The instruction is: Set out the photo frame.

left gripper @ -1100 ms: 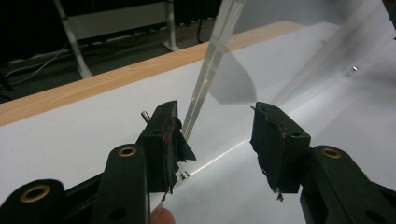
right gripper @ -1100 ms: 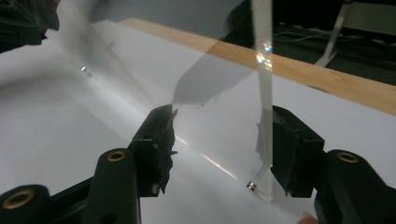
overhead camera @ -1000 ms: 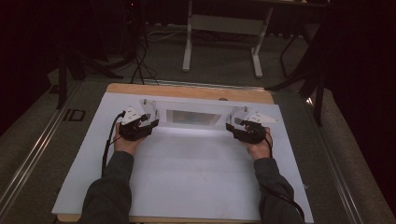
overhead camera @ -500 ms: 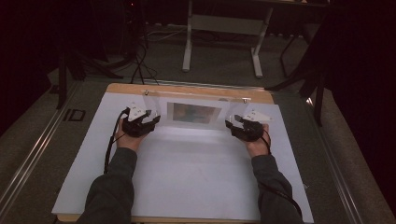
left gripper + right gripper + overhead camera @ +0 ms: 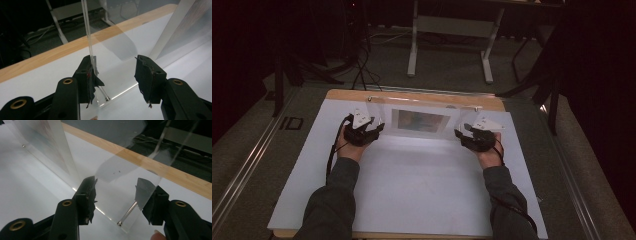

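Here the left gripper (image 5: 116, 80) has its jaws wide, one pad against the edge of a clear picture frame (image 5: 422, 120), the other well off it. The right gripper (image 5: 116, 195) has just been closing, jaws wide, the frame's other end between them; whether they press it I cannot tell. The frame stands near the far edge of the white table (image 5: 412, 190)
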Motion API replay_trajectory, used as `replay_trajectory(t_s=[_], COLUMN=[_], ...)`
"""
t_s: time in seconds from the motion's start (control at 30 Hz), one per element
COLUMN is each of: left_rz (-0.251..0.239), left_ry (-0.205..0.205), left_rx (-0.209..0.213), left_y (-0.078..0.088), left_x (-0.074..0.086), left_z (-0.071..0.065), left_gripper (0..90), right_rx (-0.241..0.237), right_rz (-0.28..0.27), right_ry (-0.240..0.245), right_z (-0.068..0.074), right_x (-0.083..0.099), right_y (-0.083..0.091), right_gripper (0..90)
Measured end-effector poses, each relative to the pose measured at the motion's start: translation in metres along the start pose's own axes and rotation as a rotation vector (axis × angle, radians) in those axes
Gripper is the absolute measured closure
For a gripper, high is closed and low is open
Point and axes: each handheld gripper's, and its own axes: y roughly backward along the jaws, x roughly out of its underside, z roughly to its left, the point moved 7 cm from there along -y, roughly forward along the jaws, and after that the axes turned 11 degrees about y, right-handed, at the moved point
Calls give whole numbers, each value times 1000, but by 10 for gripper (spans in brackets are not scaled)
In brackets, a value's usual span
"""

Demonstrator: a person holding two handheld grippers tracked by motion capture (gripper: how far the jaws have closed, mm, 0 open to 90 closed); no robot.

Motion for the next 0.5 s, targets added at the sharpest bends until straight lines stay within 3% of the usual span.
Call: replay_trajectory(t_s=[0.5], left_rz=[26], left_ry=[85], left_rx=[38], left_y=[19], left_x=[7], left_z=[-8], left_gripper=[520], right_rx=[-47], right_rz=[-25], right_ry=[-50], right_z=[7], right_x=[-3], right_y=[16], right_gripper=[495])
